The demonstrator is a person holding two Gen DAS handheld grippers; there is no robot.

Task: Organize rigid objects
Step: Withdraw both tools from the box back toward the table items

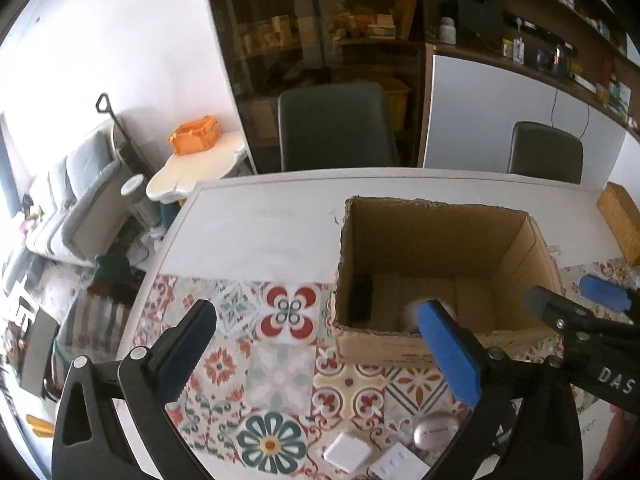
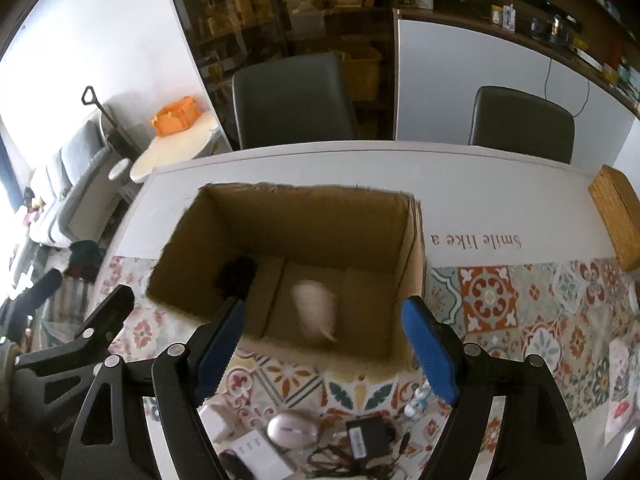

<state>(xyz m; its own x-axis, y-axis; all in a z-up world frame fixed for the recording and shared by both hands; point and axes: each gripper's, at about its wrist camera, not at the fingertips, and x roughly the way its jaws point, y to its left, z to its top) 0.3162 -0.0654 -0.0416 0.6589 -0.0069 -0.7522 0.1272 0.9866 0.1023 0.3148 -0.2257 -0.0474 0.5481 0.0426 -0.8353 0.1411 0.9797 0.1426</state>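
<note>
Mouse, black adapter and white switch plates lie nearest on the patterned tabletop; right gripper and left gripper both spread, holding nothing; beyond — cardboard box containing a blurred pale object and a black item.

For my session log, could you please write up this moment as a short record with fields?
container: cardboard box, open top, on the patterned table mat
in box: black item at the left wall; pale blurred item mid-floor
left tongs: open, empty
right tongs: open, empty, over the box's near edge
still outside: silver mouse, black adapter with cable, white flat pieces
</note>
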